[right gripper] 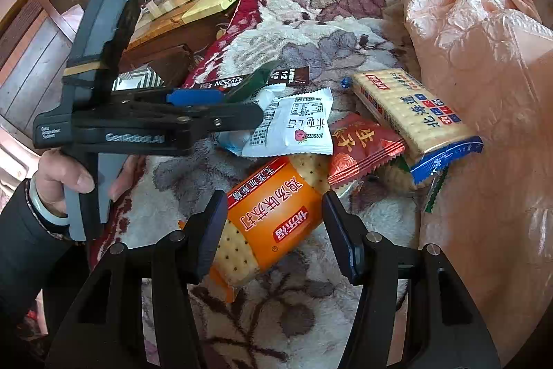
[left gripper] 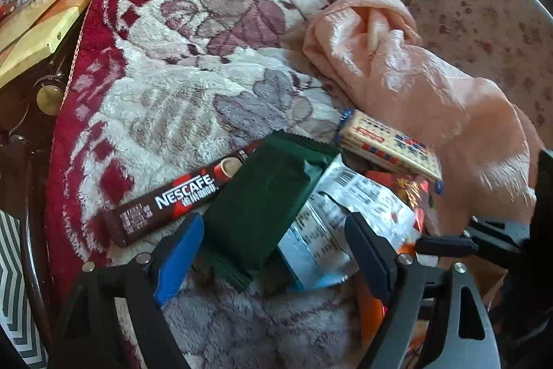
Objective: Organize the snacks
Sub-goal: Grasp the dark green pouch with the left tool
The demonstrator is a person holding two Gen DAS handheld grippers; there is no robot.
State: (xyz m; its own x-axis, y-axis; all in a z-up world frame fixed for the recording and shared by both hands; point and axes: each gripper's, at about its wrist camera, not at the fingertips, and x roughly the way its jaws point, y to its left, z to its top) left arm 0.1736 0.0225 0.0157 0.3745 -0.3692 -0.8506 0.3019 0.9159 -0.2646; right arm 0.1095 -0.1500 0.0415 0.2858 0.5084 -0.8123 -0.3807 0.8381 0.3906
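Right wrist — hand-held gripper [right gripper: 273, 230] around orange cracker pack [right gripper: 273, 220]

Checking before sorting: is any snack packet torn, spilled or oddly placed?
None looks torn or spilled. The packets lie in a loose overlapping heap on the blanket: the white sachet lies over others, and the Nescafe stick runs under the green packet.

Snack pile [right gripper: 311, 140] crowds blanket [left gripper: 193, 57]; left clear.

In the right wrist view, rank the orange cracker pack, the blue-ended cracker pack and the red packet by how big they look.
1. orange cracker pack, though it lies nearest the camera
2. blue-ended cracker pack, close behind, so their order is unsure
3. red packet, partly covered
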